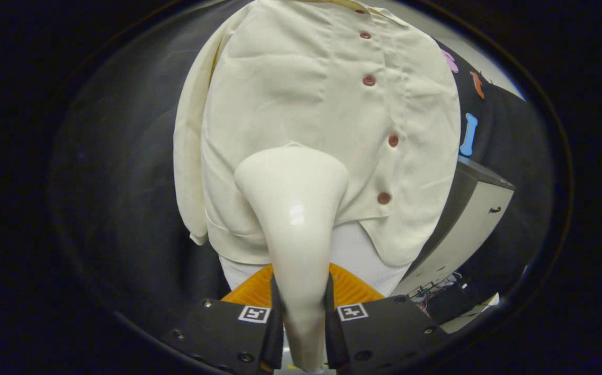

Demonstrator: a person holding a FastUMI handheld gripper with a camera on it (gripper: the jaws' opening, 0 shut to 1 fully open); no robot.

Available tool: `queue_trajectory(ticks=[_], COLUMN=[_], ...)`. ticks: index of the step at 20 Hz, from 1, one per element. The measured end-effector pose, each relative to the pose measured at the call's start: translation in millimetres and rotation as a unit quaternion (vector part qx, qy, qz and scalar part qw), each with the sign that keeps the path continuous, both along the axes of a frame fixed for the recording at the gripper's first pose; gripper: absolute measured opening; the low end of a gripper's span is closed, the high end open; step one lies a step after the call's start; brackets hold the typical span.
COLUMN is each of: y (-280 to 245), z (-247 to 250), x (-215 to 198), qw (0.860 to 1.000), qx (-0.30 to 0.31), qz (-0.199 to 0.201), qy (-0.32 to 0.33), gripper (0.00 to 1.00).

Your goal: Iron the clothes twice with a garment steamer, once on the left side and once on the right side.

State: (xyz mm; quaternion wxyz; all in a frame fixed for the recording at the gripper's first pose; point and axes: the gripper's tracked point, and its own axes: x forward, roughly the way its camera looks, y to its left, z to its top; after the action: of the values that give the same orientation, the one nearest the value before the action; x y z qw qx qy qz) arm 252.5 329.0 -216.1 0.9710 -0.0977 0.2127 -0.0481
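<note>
A cream button-up shirt (301, 104) with dark red buttons (368, 80) hangs straight ahead against the black booth wall. My gripper (302, 312) is shut on the handle of a cream garment steamer (293, 208). The handle runs up between my fingers, and its wide head lies against the lower part of the shirt, left of the button row and just above the hem. The shirt's left sleeve (189, 156) hangs down beside the body. The steamer head hides the cloth behind it.
A white panel (353, 252) hangs below the shirt hem. A grey and white cabinet (467, 219) stands to the right of the shirt, with loose wires (431, 291) at its foot. Black cloth covers the wall on the left.
</note>
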Motion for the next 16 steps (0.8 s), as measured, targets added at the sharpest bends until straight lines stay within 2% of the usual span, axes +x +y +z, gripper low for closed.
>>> queue_trajectory(ticks=[8,12,16], y=[2,-8,-21], z=[-46,-46,-20], x=[-3,-12,-35], qw=[0.999,0.999,1.000], qx=[0.001,-0.007,0.005], qz=[0.007,0.000,-0.001], qy=[0.042,0.048,0.030], gripper=[0.33,0.33,0.33])
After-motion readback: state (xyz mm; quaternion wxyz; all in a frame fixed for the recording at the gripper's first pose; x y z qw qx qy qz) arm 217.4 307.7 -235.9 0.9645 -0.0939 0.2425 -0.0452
